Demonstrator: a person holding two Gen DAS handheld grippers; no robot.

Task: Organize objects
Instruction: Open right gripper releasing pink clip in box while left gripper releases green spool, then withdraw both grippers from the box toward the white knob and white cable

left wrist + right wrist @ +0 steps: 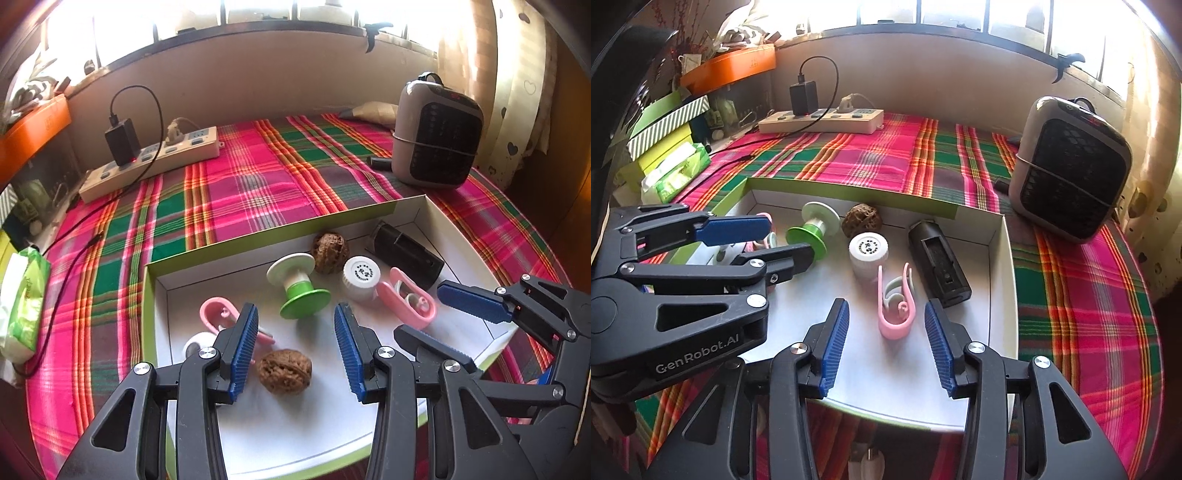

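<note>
A shallow white box with a green rim [258, 236] lies on the plaid cloth. In it are two walnuts [284, 371] [330, 252], a green and white spool [299, 284], a white capped bottle [362, 277], a black device [406, 254] and two pink clips [410, 299] [218, 314]. My left gripper [295, 354] is open over the near walnut, its pads clear of it. My right gripper [886, 332] stands open at the box's right side. A pink clip [895, 310] lies flat between its fingers, untouched. The left gripper [788, 238] hangs beside it, near the spool [812, 229].
A power strip [155, 162] with a black charger and cable sits at the back left. A grey heater [436, 136] stands at the back right. A green tissue pack [22, 302] lies at the left edge, with boxes [665, 129] stacked behind it.
</note>
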